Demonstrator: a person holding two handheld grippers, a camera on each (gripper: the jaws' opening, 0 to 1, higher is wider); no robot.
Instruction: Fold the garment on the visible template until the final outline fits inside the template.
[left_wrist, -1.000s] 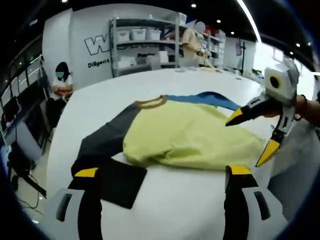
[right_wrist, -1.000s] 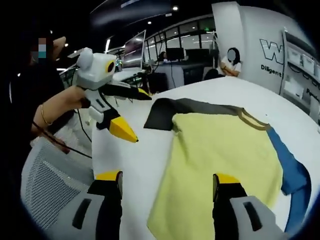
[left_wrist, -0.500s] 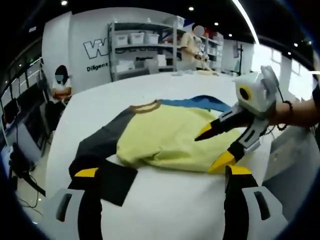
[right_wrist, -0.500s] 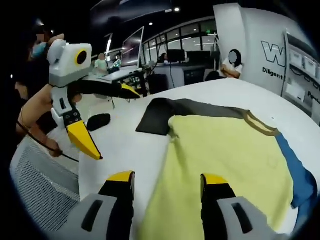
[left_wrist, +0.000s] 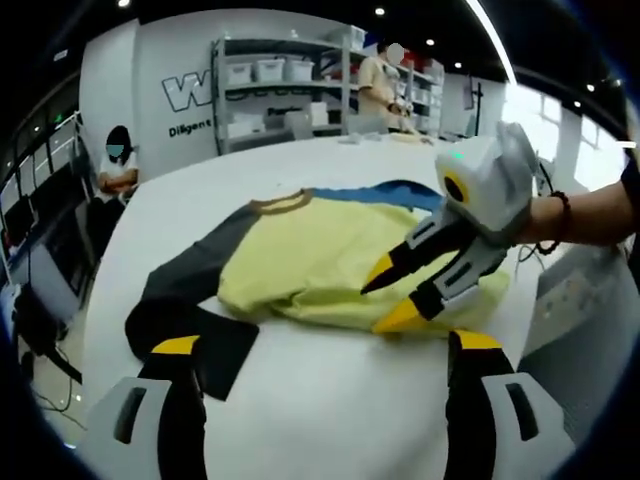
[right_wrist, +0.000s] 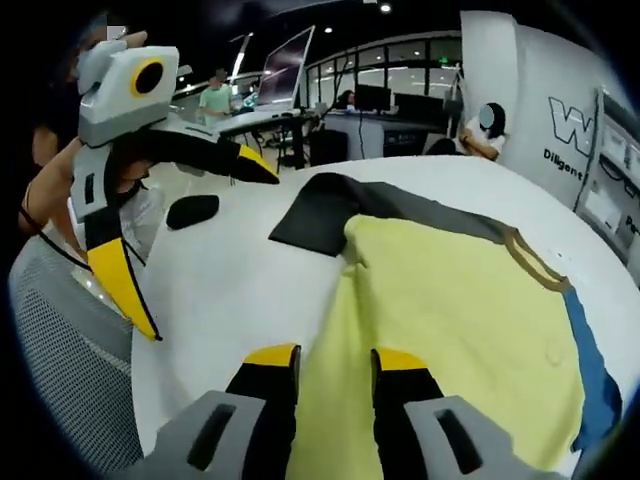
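Yellow T-shirt (left_wrist: 320, 265) hem at 6 o'clock: right tool (right_wrist: 335, 362) narrowed, straddling edge; left tool (left_wrist: 318, 348) spread wide, empty; fold starting.

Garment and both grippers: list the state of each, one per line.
T-shirt: lying flat on the white table, partly folded, yellow body on top, dark sleeve spread out to one side, blue sleeve at the far side.
Left gripper: jaws wide open, empty, above the table short of the shirt's hem.
Right gripper: jaws narrowed but with a gap, at the yellow hem; whether it grips the cloth cannot be told.
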